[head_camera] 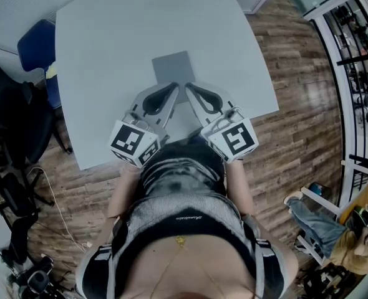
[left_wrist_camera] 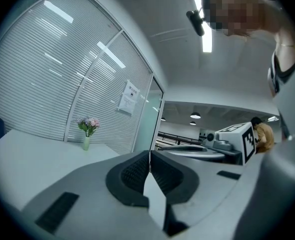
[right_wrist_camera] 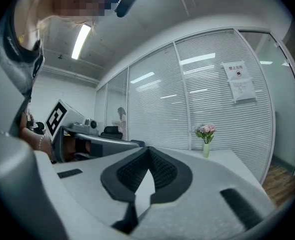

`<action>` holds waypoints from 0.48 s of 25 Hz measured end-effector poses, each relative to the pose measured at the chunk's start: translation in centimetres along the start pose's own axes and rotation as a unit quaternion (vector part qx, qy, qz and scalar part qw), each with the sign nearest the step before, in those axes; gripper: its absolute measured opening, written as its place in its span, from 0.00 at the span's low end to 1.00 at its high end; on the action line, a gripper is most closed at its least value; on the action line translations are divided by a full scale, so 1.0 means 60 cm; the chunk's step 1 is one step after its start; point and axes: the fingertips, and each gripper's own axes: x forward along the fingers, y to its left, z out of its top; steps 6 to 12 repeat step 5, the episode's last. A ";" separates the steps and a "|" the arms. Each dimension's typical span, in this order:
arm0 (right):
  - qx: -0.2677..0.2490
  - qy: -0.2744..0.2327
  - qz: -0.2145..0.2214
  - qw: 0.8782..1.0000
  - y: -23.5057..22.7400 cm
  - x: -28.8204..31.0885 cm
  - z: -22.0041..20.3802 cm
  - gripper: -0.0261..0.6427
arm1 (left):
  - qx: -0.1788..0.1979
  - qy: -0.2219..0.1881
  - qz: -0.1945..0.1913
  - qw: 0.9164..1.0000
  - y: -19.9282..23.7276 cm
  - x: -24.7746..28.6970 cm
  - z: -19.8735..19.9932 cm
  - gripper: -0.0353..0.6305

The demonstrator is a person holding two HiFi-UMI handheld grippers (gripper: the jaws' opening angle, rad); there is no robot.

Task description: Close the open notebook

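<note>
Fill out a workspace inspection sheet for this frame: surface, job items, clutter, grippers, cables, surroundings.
Surface: pale grey table, mostly bare.
Job's things: grey notebook lies flat mid-table and looks closed, one plain cover showing.
Clutter: small vase of flowers at the table's far end.
Grippers: left gripper and right gripper side by side at the notebook's near edge; both pairs of jaws together, nothing between them.
Cables: white cable on the floor left of the table.
Surroundings: wood floor, blue chair, blinds behind glass.
</note>
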 end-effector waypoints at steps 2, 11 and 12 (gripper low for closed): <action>0.000 0.001 -0.001 1.000 -0.001 0.002 -0.001 0.04 | -0.001 0.000 0.000 1.000 0.003 0.001 -0.001 0.07; 0.000 0.004 -0.002 1.000 -0.002 0.006 -0.003 0.04 | -0.001 0.000 -0.001 1.000 0.007 0.001 -0.001 0.07; 0.000 0.004 -0.002 1.000 -0.002 0.006 -0.003 0.04 | -0.001 0.000 -0.001 1.000 0.007 0.001 -0.001 0.07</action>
